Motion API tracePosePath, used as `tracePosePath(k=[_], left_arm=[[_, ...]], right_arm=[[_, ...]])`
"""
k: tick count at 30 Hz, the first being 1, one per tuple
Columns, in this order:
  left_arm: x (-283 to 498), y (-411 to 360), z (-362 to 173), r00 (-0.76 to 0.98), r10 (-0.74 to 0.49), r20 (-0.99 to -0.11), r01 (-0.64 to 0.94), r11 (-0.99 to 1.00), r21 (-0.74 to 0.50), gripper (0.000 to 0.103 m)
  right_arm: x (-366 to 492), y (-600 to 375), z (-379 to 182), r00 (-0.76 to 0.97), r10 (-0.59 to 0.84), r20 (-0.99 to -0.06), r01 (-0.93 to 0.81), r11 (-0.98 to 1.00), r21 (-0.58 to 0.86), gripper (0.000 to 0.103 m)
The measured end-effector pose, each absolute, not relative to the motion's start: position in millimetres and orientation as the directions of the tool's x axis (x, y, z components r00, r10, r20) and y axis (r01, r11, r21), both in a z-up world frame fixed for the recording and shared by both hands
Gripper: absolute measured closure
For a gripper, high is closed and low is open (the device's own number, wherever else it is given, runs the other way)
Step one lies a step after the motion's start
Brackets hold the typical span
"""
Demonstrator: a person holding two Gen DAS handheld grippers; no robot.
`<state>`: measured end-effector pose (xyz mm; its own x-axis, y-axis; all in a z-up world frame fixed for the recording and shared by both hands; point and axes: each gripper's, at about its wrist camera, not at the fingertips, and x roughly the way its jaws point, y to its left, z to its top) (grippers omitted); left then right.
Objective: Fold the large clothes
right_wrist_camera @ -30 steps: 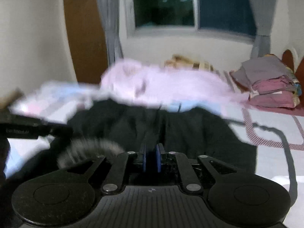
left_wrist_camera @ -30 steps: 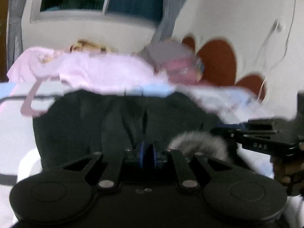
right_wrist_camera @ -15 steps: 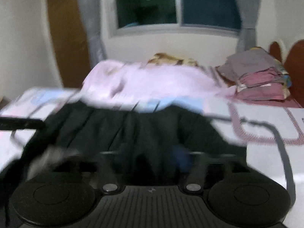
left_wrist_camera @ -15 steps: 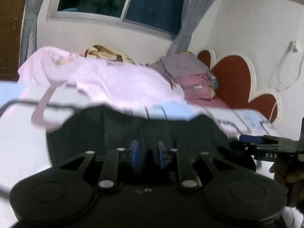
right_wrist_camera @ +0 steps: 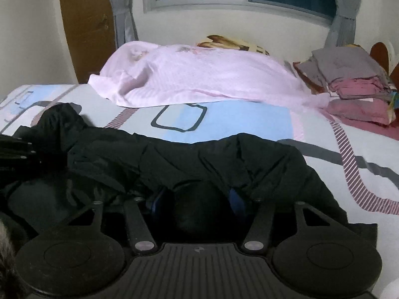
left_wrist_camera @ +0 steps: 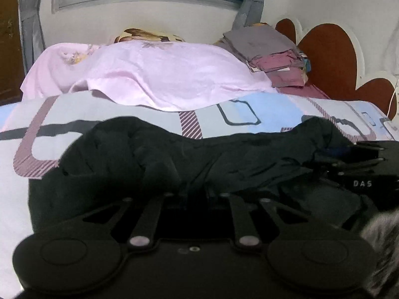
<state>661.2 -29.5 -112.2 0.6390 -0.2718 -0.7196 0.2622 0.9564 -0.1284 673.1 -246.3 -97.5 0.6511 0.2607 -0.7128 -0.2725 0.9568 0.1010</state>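
While both grippers sit low over it, a wide bed [left_wrist_camera: 249, 114] with a pale blue, white and striped cover fills each wrist view, running from nine o'clock to three o'clock. Across the far side, at twelve o'clock, lies a rumpled pink sheet [left_wrist_camera: 159, 79]. A stack of folded grey and maroon clothes [left_wrist_camera: 274, 54] sits at two o'clock by the headboard.

Nearest the cameras, a large black coat [left_wrist_camera: 224, 154] spreads over the bed's near edge from nine to three o'clock, its fabric bunched into thick ridges. Grey fur trim [left_wrist_camera: 381, 234] shows at four o'clock in the left view.

A second ago the coat hung raised and taut, and both grippers were clenched on it. Now it has been laid down on the bed. The right gripper [right_wrist_camera: 199, 196] has let go: its blue pads [right_wrist_camera: 235, 196] stand well apart, with a hump of black cloth between them. The left gripper [left_wrist_camera: 194, 194] is buried in dark fabric at six o'clock; I cannot tell whether it is released or clenched.

This reads as one fold placed. Smoothing and the next fold likely remain, since the cloth looks lumpy.
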Motion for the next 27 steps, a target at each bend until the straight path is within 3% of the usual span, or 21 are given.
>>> tracePosePath(k=[3, 7, 9, 13, 17, 21, 23, 24, 25, 27], left_arm=[[626, -22, -80, 0.696, -0.283, -0.66, 0.267, 0.955, -0.128, 0.08], [562, -24, -55, 0.698, -0.372, -0.612, 0.328, 0.926, -0.189, 0.07], [539, -36, -59, 0.681, -0.385, -0.623, 0.354, 0.918, -0.18, 0.067], [527, -57, -95, 0.647, -0.297, -0.702, 0.332, 0.939, -0.092, 0.063], [533, -62, -109, 0.648, -0.25, -0.719, 0.306, 0.95, -0.055, 0.063], [525, -62, -98, 0.647, -0.233, -0.726, 0.312, 0.95, -0.027, 0.062], [506, -55, -84, 0.668, -0.236, -0.706, 0.315, 0.949, -0.02, 0.048], [494, -49, -78, 0.684, -0.236, -0.691, 0.313, 0.95, -0.015, 0.036], [481, -44, -73, 0.697, -0.225, -0.681, 0.302, 0.953, -0.006, 0.016], [458, -31, -67, 0.721, -0.177, -0.67, 0.261, 0.965, 0.025, 0.003]], right_arm=[[636, -260, -61, 0.714, 0.313, -0.626, -0.299, 0.945, 0.131, 0.048], [572, -265, -38, 0.701, 0.411, -0.583, -0.378, 0.907, 0.186, 0.048], [554, -261, -46, 0.671, 0.413, -0.615, -0.383, 0.904, 0.19, 0.048], [541, -245, -86, 0.61, 0.352, -0.71, -0.371, 0.918, 0.137, 0.048], [539, -228, -106, 0.646, 0.288, -0.707, -0.35, 0.935, 0.062, 0.047], [537, -234, -94, 0.629, 0.279, -0.726, -0.329, 0.941, 0.077, 0.047], [523, -244, -75, 0.652, 0.284, -0.703, -0.303, 0.948, 0.101, 0.047], [516, -250, -68, 0.658, 0.292, -0.694, -0.296, 0.948, 0.119, 0.047], [505, -259, -60, 0.661, 0.298, -0.689, -0.284, 0.949, 0.138, 0.046], [485, -272, -47, 0.673, 0.299, -0.676, -0.259, 0.952, 0.163, 0.046]])
